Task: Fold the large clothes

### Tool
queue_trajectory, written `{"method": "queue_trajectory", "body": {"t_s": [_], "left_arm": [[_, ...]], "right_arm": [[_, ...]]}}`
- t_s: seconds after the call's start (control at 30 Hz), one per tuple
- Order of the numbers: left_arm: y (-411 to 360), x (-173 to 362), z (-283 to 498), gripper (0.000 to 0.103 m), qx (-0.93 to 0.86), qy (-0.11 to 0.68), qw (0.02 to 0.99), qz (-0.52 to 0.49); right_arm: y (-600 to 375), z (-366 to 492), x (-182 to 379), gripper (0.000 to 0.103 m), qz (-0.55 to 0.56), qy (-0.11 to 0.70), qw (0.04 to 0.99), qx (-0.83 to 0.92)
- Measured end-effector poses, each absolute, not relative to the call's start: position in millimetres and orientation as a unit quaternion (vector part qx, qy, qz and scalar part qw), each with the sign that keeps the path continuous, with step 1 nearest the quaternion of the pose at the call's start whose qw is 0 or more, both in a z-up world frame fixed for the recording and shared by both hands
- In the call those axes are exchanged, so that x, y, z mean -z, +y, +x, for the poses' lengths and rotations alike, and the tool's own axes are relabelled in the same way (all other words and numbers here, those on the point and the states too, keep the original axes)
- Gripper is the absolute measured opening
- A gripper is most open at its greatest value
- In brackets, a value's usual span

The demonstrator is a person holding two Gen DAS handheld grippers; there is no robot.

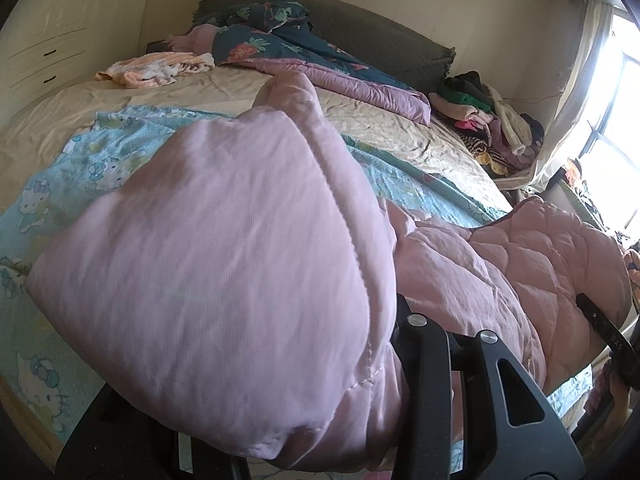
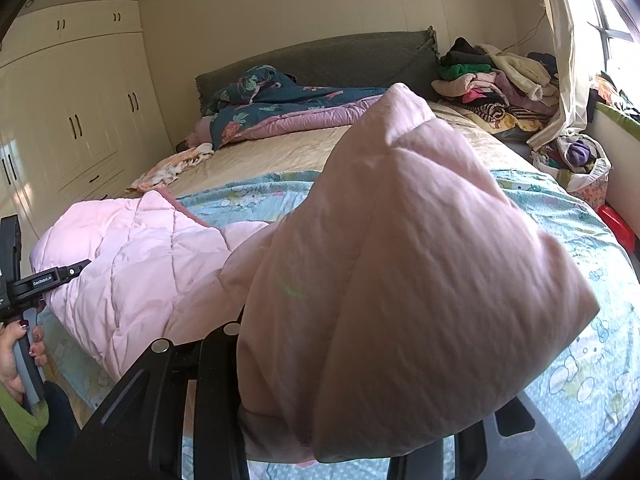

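- Left wrist view takes in most of the bed [image 1: 200, 96]: a beige cover over its far half, a blue cartoon-print sheet [image 1: 104, 152] across its near half.
- Wardrobes [image 2: 72, 92] line the wall past the bed's left edge; a bright window [image 2: 612, 12] with a curtain stands past the right edge.
- A floral duvet [image 1: 280, 40] is heaped against the headboard at the far edge, probably pushed back to free the near half for folding.
- The pink quilt [image 1: 520, 256] lies along the near edge, on the blue sheet, and each of its two ends is raised toward a camera.
- A pile of clothes [image 2: 488, 80] sits at the far right corner, well apart from the quilt.
- An orange-white garment [image 1: 156, 68] lies near the far left corner.
- The left gripper [image 1: 436, 384] pinches one bunched end of the quilt, with cloth filling the gap between its jaws.
- The right gripper [image 2: 240, 392] likewise pinches the other end.
- Holding both ends at once seems meant to carry the edge across in one even fold.
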State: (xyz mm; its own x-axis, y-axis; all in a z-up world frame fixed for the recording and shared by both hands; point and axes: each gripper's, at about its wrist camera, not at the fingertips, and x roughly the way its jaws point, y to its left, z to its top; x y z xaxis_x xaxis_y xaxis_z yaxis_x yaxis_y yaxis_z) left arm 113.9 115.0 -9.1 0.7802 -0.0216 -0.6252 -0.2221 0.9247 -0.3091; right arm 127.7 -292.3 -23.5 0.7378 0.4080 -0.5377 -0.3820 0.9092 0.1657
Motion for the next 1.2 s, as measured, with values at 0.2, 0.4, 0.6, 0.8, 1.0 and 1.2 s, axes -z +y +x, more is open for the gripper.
{"method": "queue_trajectory", "body": {"t_s": [0.2,0.4,0.6,0.8,1.0,1.2], "left_arm": [[116.8,14.7,102.1,0.034,-0.057,0.331,0.922,-0.192],[118.1,20.7,93.3,0.035,-0.061,0.335,0.92,-0.196],[119.8,29.6,88.7,0.036,-0.065,0.34,0.917,-0.198],[124.5,45.9,90.0,0.04,-0.077,0.35,0.911,-0.206],[128.0,58.6,96.3,0.044,-0.083,0.357,0.906,-0.213],[129.7,66.6,96.2,0.05,-0.085,0.358,0.904,-0.217]], "right_arm": [[-295.1,118.7,27.0,0.033,0.028,0.297,0.932,-0.207],[-298.8,107.2,34.3,0.033,0.038,0.3,0.931,-0.204],[-306.5,103.7,43.3,0.034,0.049,0.309,0.929,-0.2],[-312.1,110.1,54.3,0.036,0.075,0.325,0.923,-0.193],[-318.1,126.2,78.9,0.045,0.107,0.365,0.909,-0.171],[-324.6,133.5,100.6,0.064,0.145,0.389,0.895,-0.162]]}}
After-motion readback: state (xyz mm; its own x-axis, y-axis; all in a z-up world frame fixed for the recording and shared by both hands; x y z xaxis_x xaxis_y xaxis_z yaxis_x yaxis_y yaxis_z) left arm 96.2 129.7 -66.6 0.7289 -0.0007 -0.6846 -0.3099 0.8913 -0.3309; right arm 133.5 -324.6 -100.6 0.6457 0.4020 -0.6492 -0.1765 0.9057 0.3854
